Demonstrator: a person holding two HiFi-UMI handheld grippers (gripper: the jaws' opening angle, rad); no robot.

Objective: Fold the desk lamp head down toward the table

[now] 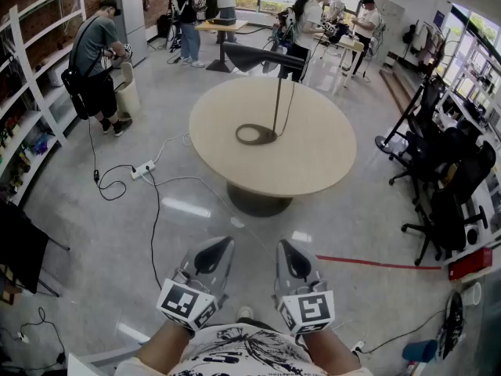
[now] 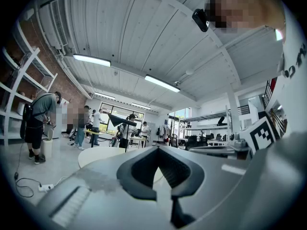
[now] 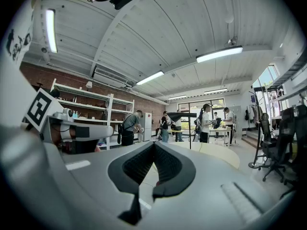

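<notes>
Two grippers sit low and close to the person's body: the left gripper (image 1: 228,240) and the right gripper (image 1: 283,243) lie side by side, near but apart, with smooth grey tapered shells; each carries one cube printed with black-and-white square markers; each has its two jaws closed tip to tip, leaving a teardrop hollow lined with ribbed black padding (nothing sits in either hollow, as the left gripper view (image 2: 157,147) and the right gripper view (image 3: 153,143) both show).

One desk lamp (image 1: 278,104) stands well ahead of both grippers, far from touching either, on one round table (image 1: 329,131) with a smooth pale top and a single dark pedestal; the lamp is all black, made of one flat ring base (image 1: 255,134), one thin upright pole, and one long flat head (image 1: 254,56) held roughly level at the top of the pole, reaching out to the left of both grippers.

One white power strip (image 1: 142,169) lies on the glossy grey floor ahead and to the left of the left gripper, with cables trailing from it; one red line (image 1: 376,263) crosses the floor just right of the right gripper.
</notes>
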